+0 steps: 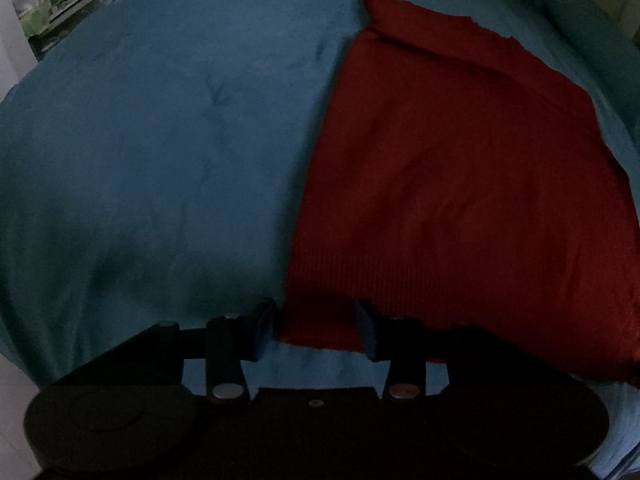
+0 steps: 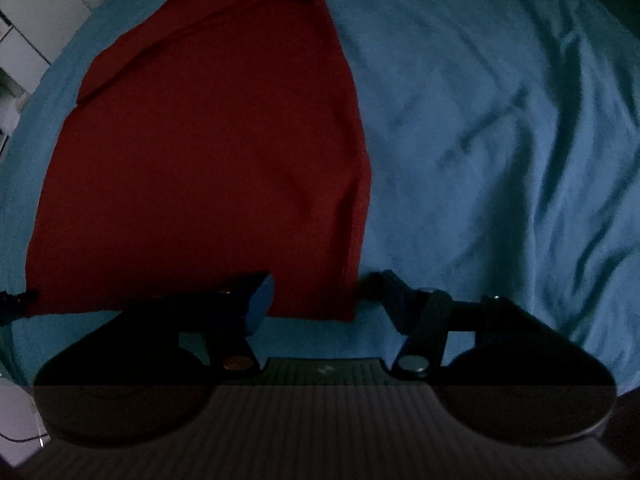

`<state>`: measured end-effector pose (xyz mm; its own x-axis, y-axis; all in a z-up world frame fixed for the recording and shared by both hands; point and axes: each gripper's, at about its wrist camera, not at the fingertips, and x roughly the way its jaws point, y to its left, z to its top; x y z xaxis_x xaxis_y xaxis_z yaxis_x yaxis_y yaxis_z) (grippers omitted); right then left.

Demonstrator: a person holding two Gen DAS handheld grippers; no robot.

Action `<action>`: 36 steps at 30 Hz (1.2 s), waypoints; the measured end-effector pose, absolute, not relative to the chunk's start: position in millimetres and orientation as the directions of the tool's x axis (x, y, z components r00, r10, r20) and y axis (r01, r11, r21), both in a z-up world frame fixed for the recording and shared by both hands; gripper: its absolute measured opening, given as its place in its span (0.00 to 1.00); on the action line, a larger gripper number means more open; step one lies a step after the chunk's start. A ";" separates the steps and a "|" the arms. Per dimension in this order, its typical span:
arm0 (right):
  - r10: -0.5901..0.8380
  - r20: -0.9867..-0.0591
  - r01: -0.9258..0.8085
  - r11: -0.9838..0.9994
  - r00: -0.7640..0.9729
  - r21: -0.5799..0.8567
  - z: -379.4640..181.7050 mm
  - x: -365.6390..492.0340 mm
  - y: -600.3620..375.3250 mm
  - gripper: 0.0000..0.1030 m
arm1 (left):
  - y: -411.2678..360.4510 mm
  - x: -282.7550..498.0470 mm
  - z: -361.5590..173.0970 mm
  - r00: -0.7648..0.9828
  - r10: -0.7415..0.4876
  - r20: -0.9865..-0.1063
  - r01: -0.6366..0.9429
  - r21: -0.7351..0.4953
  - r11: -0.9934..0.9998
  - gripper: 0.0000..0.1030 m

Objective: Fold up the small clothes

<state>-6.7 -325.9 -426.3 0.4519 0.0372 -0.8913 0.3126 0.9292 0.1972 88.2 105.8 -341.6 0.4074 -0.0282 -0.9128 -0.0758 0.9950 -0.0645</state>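
Note:
A dark red knit garment (image 1: 460,184) lies flat on a blue bedspread (image 1: 160,140), its ribbed hem nearest me. My left gripper (image 1: 316,320) is open, its fingers straddling the hem's near left corner, just above the cloth. In the right wrist view the same garment (image 2: 208,152) fills the left half. My right gripper (image 2: 320,300) is open, its fingers straddling the hem's near right corner. The far end of the garment looks folded over on itself.
The blue bedspread (image 2: 500,120) is wrinkled to the right of the garment. A shelf with bottles (image 1: 48,0) stands far left beyond the bed. White tiled wall or floor (image 2: 36,20) shows at the upper left of the right wrist view.

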 end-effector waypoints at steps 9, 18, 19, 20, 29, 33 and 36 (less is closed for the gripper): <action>0.061 -0.890 0.347 0.907 0.452 0.238 -422.0 -1.5 -327.0 0.53 | 100.7 95.3 -344.3 0.346 -0.028 -0.938 -0.032 -0.041 0.999 0.22; 0.051 -0.904 0.421 0.873 0.424 0.247 -418.6 8.3 -334.0 0.21 | 106.4 109.8 -323.8 0.305 -0.043 -0.951 -0.046 -0.060 0.997 0.05; 0.057 -0.901 0.429 0.865 0.430 0.260 -413.9 9.6 -336.0 0.20 | 106.8 111.0 -316.3 0.309 -0.051 -0.950 -0.052 -0.070 0.996 0.05; 0.064 -0.896 0.434 0.858 0.439 0.273 -406.1 10.0 -337.9 0.20 | 108.9 113.1 -307.6 0.316 -0.057 -0.947 -0.059 -0.080 0.995 0.05; 0.125 -0.788 0.419 0.791 0.603 0.446 -290.0 59.6 -361.7 0.20 | 119.0 164.1 -186.9 0.471 -0.167 -0.866 -0.109 -0.245 0.963 0.04; 0.123 -0.725 0.391 0.774 0.678 0.498 -245.7 130.9 -377.5 0.20 | 111.5 232.4 -151.4 0.570 -0.193 -0.798 -0.069 -0.281 0.957 0.04; 0.134 -0.684 0.356 0.773 0.717 0.525 -227.6 202.9 -385.4 0.20 | 95.9 303.6 -143.4 0.615 -0.204 -0.761 -0.035 -0.285 0.958 0.04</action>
